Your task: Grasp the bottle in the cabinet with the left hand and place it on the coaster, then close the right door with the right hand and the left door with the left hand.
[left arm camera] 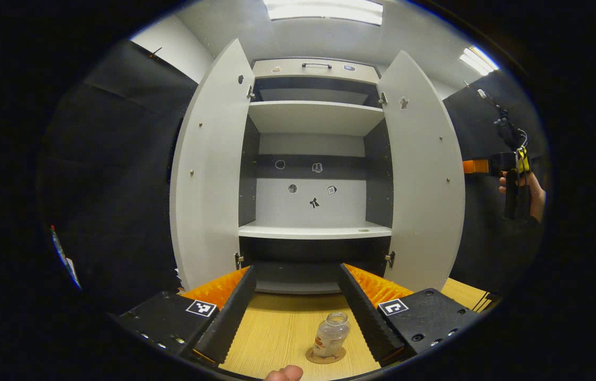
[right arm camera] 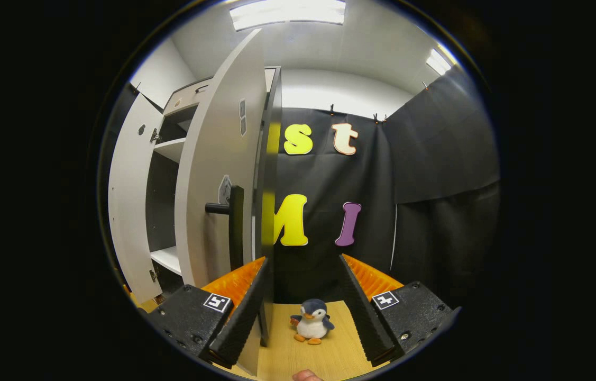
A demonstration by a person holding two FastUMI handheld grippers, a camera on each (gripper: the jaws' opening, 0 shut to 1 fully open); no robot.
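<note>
A small clear bottle [left arm camera: 331, 334] stands upright on a round cork coaster [left arm camera: 312, 356] on the wooden table [left arm camera: 276, 328]. My left gripper [left arm camera: 296, 275] is open and drawn back from the bottle, which stands free between the fingers, nearer the right one. The white cabinet has its left door [left arm camera: 210, 169] and right door [left arm camera: 422, 174] wide open. My right gripper [right arm camera: 303, 262] is open at the right door [right arm camera: 218, 174]. The door's dark edge [right arm camera: 268, 211] runs just inside its left finger. A black handle [right arm camera: 235, 227] is on the door's outer face.
A penguin plush toy [right arm camera: 311, 321] sits on the table beyond the right gripper. The cabinet shelves [left arm camera: 313, 230] hold nothing. A hand with the right gripper [left arm camera: 512, 169] shows behind the right door. Black cloth walls surround the booth.
</note>
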